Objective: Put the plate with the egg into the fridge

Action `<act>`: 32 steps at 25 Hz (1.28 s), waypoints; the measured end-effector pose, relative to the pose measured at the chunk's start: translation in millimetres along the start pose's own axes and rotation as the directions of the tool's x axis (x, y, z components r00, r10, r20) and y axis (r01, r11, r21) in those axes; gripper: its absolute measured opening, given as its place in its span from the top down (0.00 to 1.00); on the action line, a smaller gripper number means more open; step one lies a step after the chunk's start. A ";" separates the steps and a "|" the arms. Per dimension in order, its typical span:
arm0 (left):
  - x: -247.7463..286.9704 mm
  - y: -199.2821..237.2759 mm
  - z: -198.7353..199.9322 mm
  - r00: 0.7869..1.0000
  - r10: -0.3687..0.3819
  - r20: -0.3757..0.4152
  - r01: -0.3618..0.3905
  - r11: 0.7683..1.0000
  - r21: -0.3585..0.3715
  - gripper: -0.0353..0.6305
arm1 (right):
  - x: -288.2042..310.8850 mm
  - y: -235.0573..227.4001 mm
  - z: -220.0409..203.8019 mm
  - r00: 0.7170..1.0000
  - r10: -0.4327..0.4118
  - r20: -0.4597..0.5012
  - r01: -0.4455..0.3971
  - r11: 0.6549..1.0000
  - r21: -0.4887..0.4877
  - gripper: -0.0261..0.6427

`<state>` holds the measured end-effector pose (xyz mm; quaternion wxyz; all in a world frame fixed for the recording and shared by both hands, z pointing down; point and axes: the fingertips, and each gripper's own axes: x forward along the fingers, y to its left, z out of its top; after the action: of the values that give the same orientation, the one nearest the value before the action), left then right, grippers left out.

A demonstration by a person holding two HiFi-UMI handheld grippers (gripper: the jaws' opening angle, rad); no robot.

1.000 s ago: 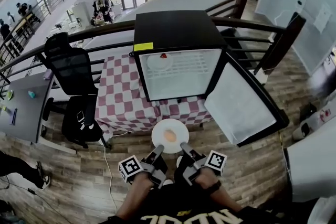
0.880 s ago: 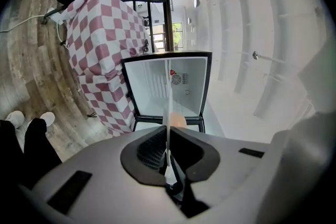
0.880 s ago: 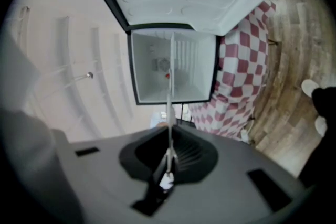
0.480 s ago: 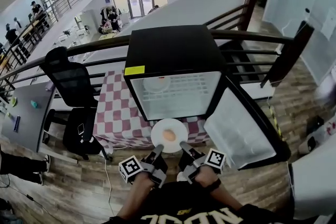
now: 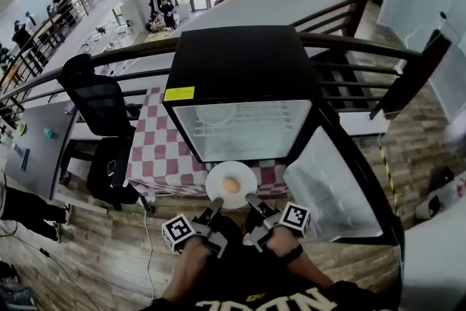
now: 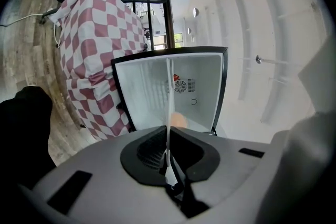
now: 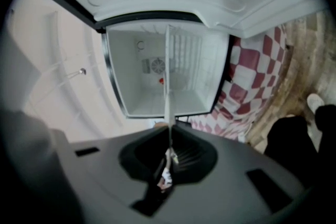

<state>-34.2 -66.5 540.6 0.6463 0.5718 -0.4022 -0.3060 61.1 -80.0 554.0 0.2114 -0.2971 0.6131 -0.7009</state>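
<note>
A white plate [image 5: 217, 192] with a brownish egg [image 5: 231, 185] on it hangs level just in front of the open black fridge [image 5: 240, 62]. My left gripper [image 5: 216, 204] is shut on the plate's near left rim and my right gripper [image 5: 250, 199] is shut on its near right rim. In the left gripper view the plate [image 6: 169, 107] shows edge-on between the jaws, with the egg [image 6: 178, 120] beside it. The right gripper view shows the plate's edge [image 7: 167, 97] against the white fridge interior [image 7: 168, 76].
The fridge door [image 5: 331, 178] stands swung open to the right. The fridge sits on a table with a red-and-white checked cloth [image 5: 156, 149]. Another plate [image 5: 216, 111] lies on the wire shelf inside. A black office chair [image 5: 102, 120] stands at the left, a wooden railing [image 5: 378, 69] behind.
Both grippers and the plate have come closer to the fridge opening, which now looms larger and nearer. The grip on the plate is unchanged.
</note>
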 end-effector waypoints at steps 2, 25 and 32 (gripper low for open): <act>3.7 4.7 2.4 1.000 0.019 0.003 -0.019 1.000 0.012 0.89 | 3.8 -4.9 2.2 1.000 -0.011 -0.005 0.011 1.000 0.006 0.91; 74.5 50.2 40.0 0.995 0.072 -0.070 -0.064 0.992 0.108 0.89 | 61.2 -49.8 57.5 0.995 -0.096 0.031 0.096 0.995 -0.022 0.91; 88.7 73.5 59.0 0.993 0.102 -0.064 -0.095 0.990 0.104 0.89 | 85.6 -67.8 66.0 0.989 -0.147 0.022 0.148 0.987 -0.061 0.91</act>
<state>-46.9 -159.8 629.4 0.6444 0.5934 -0.4223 -0.2331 47.4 -174.2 639.0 0.1548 -0.3543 0.6092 -0.6924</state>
